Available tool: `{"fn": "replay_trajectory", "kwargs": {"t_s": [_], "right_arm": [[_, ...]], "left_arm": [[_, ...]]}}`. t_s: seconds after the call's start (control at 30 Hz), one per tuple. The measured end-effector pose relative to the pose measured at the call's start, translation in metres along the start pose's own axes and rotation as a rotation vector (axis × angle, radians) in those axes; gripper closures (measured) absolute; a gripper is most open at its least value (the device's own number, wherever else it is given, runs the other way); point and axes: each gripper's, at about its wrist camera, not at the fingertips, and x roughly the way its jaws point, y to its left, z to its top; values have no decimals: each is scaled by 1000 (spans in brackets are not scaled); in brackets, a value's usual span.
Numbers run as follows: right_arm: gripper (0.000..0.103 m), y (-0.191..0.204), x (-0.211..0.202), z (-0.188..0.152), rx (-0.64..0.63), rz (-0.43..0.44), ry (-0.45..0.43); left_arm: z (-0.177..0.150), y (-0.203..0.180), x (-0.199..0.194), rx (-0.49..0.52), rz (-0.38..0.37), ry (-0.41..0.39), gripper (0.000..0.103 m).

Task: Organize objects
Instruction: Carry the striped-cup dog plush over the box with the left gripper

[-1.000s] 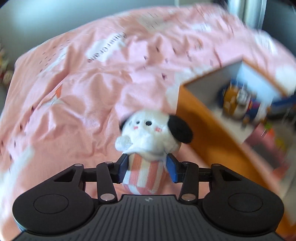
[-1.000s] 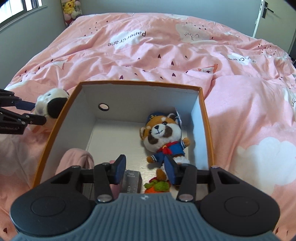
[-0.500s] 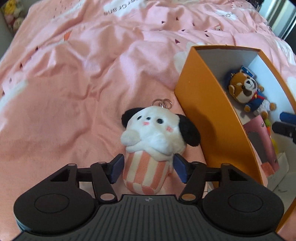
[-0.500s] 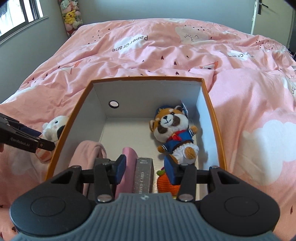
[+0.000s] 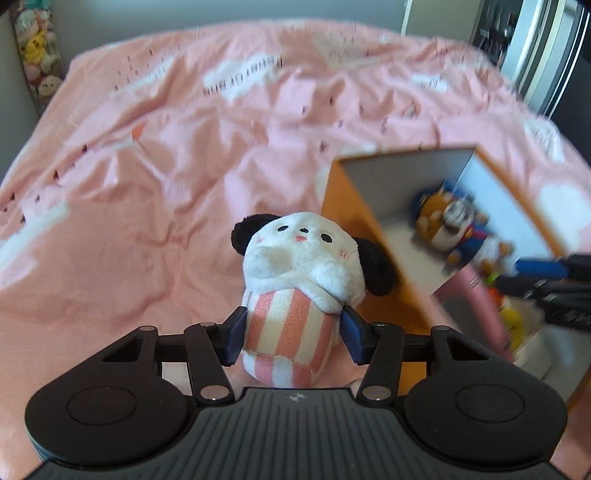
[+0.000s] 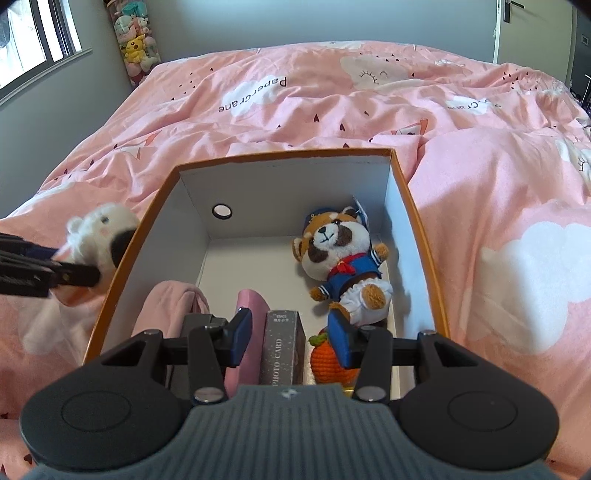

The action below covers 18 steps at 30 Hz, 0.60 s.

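Note:
My left gripper [image 5: 291, 334] is shut on a white plush dog [image 5: 306, 266] with black ears and a pink-striped body, held above the pink bedspread just left of the orange box [image 5: 354, 229]. In the right wrist view the dog [image 6: 99, 236] and the left gripper [image 6: 74, 275] sit at the box's left wall [image 6: 125, 266]. My right gripper [image 6: 290, 338] is open and empty above the box's near end. Inside lie a red panda plush [image 6: 340, 258], a photo card box [image 6: 282, 347], an orange knitted toy [image 6: 328, 362] and pink items [image 6: 173, 306].
The box rests on a bed covered by a rumpled pink duvet [image 6: 498, 206]. A clear column of plush toys [image 6: 135, 40] stands by the wall at the back left. A window [image 6: 33, 40] is at the left, a door [image 6: 532, 26] at the back right.
My left gripper closed on the plush dog and lifted it beside the box's left wall. My right gripper drew back and up; more of the box's near contents show.

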Motion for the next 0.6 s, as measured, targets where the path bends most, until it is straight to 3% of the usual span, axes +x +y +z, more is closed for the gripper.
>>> {"fn": "replay_trajectory", "kwargs": {"t_s": [0.13, 0.23, 0.37, 0.6], "right_arm": [[55, -4, -8, 3, 17, -6, -38], [59, -8, -13, 8, 25, -6, -64], [63, -11, -14, 15, 9, -8, -75], [64, -19, -13, 19, 12, -21, -94]], "left_arm": [[12, -21, -38, -40, -65, -108, 42], [28, -47, -41, -19, -88, -128, 42], [42, -78, -15, 29, -87, -96, 42], [47, -112, 40, 116, 9, 3, 42]]}}
